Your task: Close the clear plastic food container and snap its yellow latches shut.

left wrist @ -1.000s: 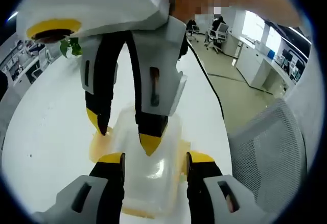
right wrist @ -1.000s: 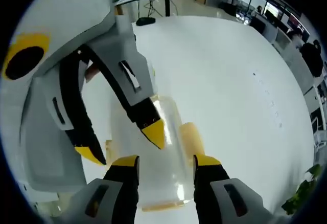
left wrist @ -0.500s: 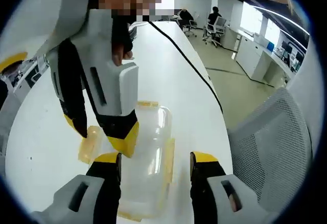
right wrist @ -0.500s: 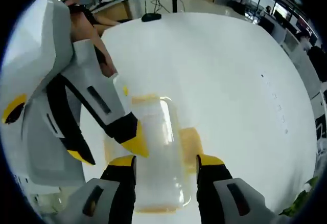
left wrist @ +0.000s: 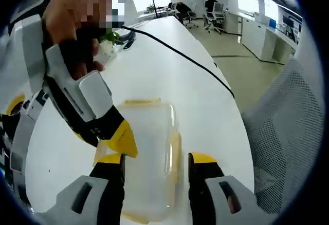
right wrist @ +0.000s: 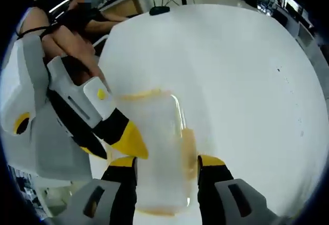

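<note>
Both grippers hang over the container (left wrist: 146,153), jaws spread either side of it, grasping nothing: left gripper (left wrist: 156,159), right gripper (right wrist: 167,162). It lies lidded (contents unclear) near the table (left wrist: 185,89) edge.

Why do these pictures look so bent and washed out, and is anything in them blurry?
Left gripper view: the fisheye lens curves the white table and the black cable; the clear plastic food container looks soft and hazy, and the grey mesh chair smears near the edge. Right gripper view: the same bulge; bright light washes out the table, and the container shows pale glare.
</note>
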